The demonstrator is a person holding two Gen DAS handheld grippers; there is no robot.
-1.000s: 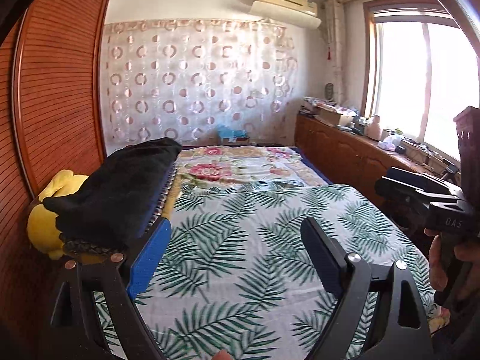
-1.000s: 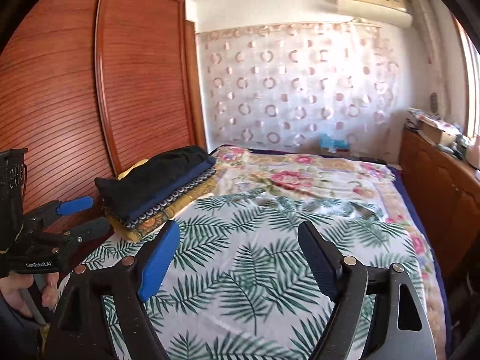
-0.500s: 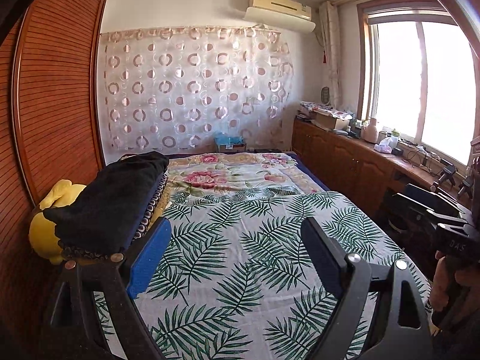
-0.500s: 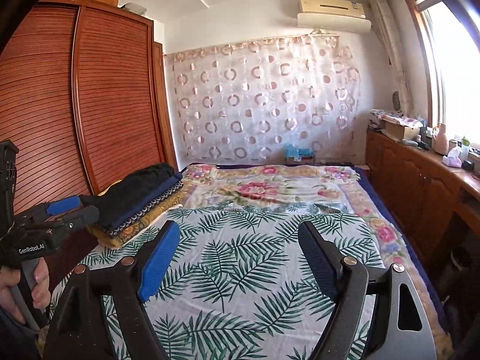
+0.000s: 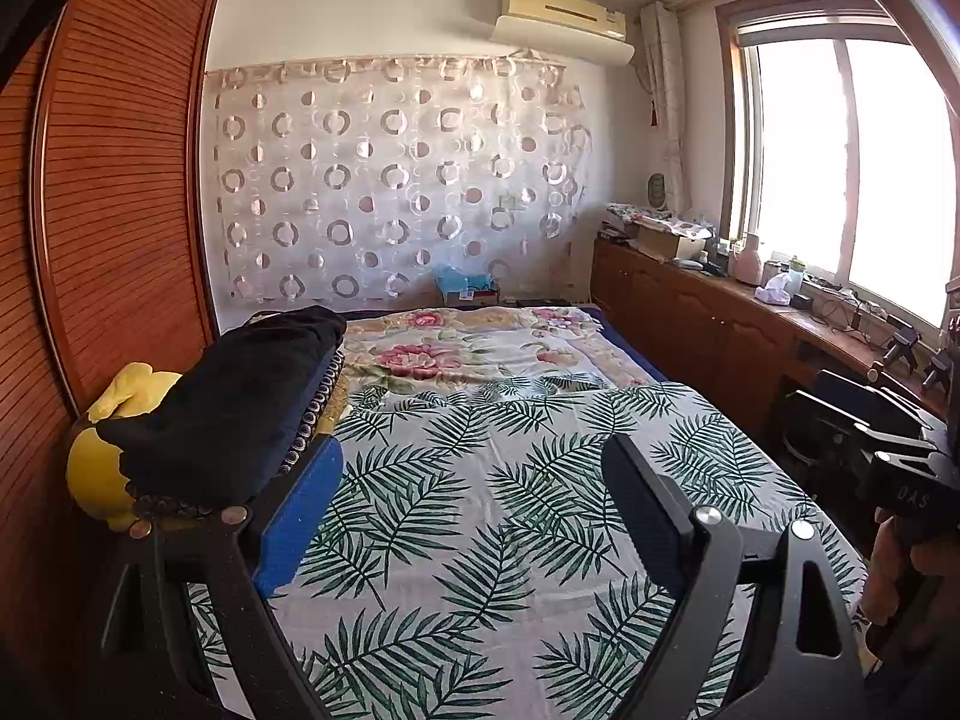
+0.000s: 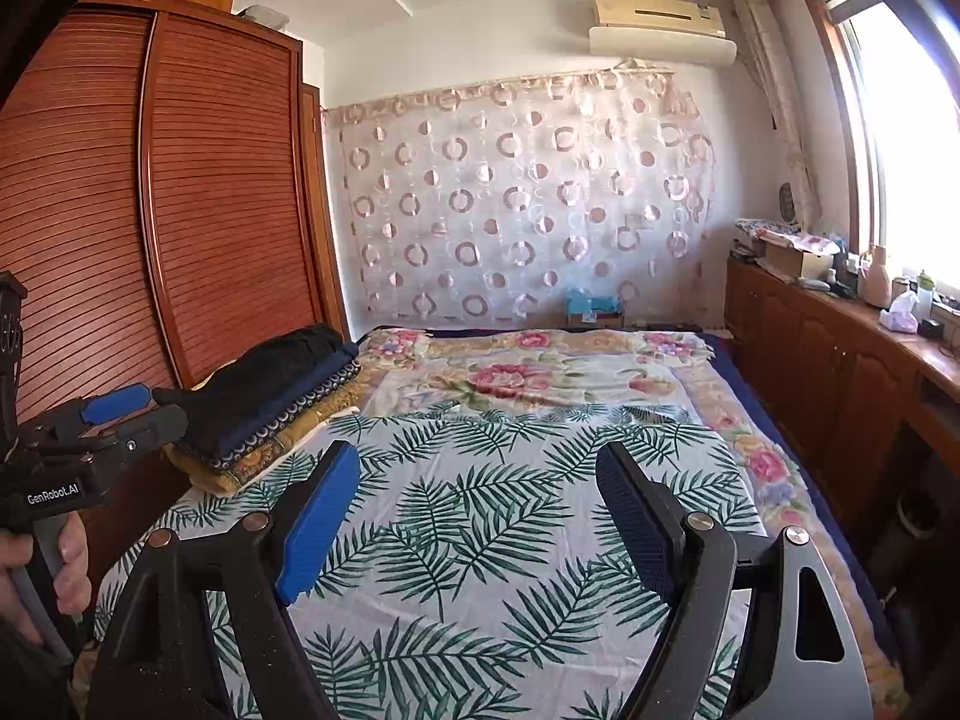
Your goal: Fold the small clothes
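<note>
Left wrist view: the left gripper (image 5: 468,516) hangs above a bed (image 5: 498,480) with its jaws wide apart and nothing between them, only the palm-leaf sheet (image 5: 480,540) below. A stack of folded clothes (image 5: 234,408), black on top with navy and patterned layers under it, sits at the left edge of the bed beside the wooden wardrobe (image 5: 114,210); a yellow soft toy (image 5: 114,426) lies against the stack's near left side. At the right edge of this view the right gripper (image 5: 864,426) shows side-on, gripped by a hand (image 5: 900,576) at the handle.

Right wrist view: the right gripper (image 6: 474,516) also stands with jaws spread wide and empty, pointed along the bed toward the far wall. The stack (image 6: 270,402) lies left of it, near the wardrobe (image 6: 180,210), on the leaf sheet (image 6: 480,540). The left gripper (image 6: 138,408) enters from the left, its blue-tipped fingers close to the near end of the stack; whether they touch it cannot be told. A hand (image 6: 42,570) wraps its handle.

Beyond the leaf sheet a floral blanket (image 6: 528,372) covers the far half of the bed. A circle-patterned curtain (image 6: 528,210) hangs on the far wall under an air conditioner (image 6: 660,27). Low wooden cabinets (image 6: 828,372) run along the right under a bright window (image 5: 840,168), their top cluttered with boxes and bottles.
</note>
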